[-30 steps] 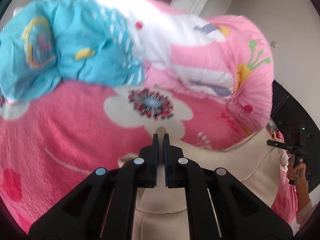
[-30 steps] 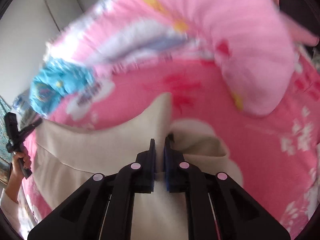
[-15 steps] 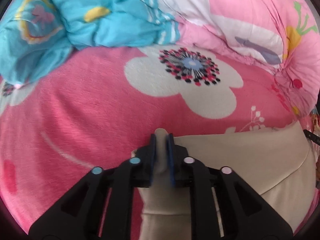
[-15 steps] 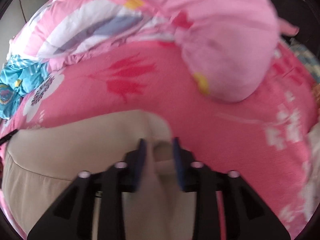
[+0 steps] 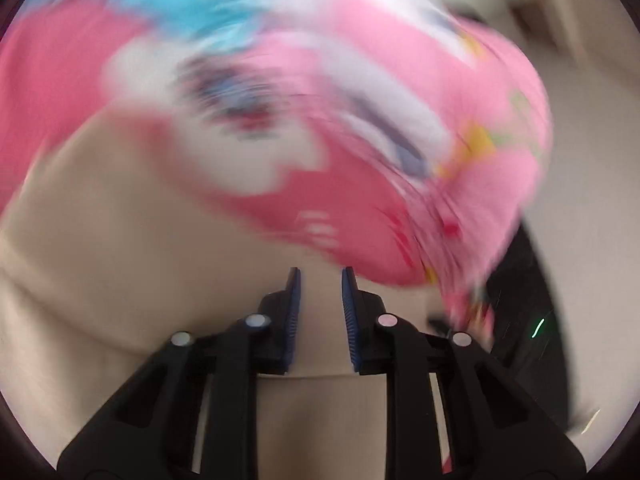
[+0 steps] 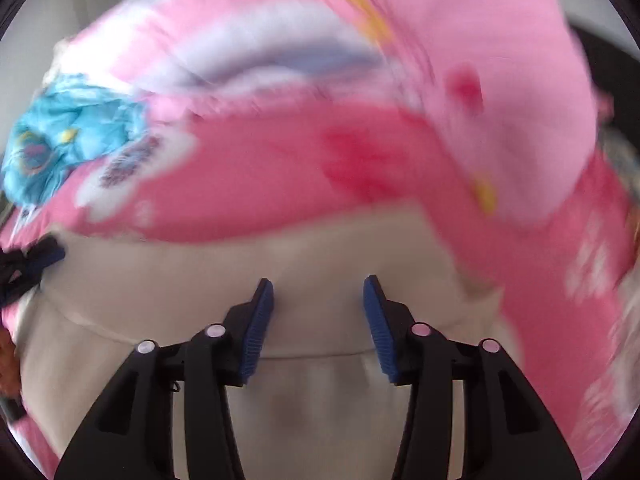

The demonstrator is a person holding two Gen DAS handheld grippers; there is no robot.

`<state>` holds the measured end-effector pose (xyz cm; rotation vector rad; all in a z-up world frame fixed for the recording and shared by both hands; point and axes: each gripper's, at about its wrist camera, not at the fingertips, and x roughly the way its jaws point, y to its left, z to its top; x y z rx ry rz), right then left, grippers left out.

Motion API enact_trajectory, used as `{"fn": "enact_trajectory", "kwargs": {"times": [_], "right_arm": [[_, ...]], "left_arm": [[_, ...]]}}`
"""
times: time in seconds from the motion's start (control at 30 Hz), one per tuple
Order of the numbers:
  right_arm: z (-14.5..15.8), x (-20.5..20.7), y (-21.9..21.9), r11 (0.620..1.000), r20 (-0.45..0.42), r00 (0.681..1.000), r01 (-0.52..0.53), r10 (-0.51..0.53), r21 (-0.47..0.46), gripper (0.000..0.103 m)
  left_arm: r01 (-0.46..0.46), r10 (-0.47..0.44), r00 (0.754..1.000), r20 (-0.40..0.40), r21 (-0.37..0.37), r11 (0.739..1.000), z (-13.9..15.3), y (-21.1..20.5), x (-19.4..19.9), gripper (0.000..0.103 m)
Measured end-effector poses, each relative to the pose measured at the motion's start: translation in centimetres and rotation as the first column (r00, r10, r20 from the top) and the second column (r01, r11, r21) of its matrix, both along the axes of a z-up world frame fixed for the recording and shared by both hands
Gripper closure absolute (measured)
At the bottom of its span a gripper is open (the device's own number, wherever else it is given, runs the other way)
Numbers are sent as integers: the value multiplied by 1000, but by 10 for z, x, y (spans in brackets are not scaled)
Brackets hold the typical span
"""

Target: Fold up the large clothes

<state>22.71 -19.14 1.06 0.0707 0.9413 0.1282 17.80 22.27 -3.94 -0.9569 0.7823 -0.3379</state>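
Both my grippers, left (image 5: 319,280) and right (image 6: 318,290), have jaws spread, nothing pinched; beige garment (image 6: 320,256) beneath could spring unfolded, being unheld.

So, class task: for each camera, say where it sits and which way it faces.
Left wrist: on the left gripper, facing forward over the beige garment towards the pink blanket; its open jaws show.
Right wrist: on the right gripper, same direction; its open jaws show.
Shared: garment, blanket, blue bedding.
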Motion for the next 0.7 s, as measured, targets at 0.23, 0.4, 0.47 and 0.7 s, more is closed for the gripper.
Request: {"fn": "enact_trajectory", "kwargs": {"times": [0.23, 0.4, 0.47, 0.7], "right_arm": [[-13, -10, -75, 952, -50, 980, 197, -190, 234, 101], [56, -82, -17, 984, 227, 973, -7, 49, -180, 67], [73, -128, 22, 920, 275, 920, -176, 280, -350, 44], [46, -216, 111, 649, 98, 728, -533, 679, -543, 28]], "left_arm": [[-172, 176, 984, -27, 110, 979, 5, 29, -25, 101], [76, -221, 968, 117, 703, 707, 92, -63, -71, 62], [149, -435, 895, 95, 856, 494, 97, -109, -106, 29], [152, -756, 650, -84, 988, 21, 55, -210, -190, 21]]}}
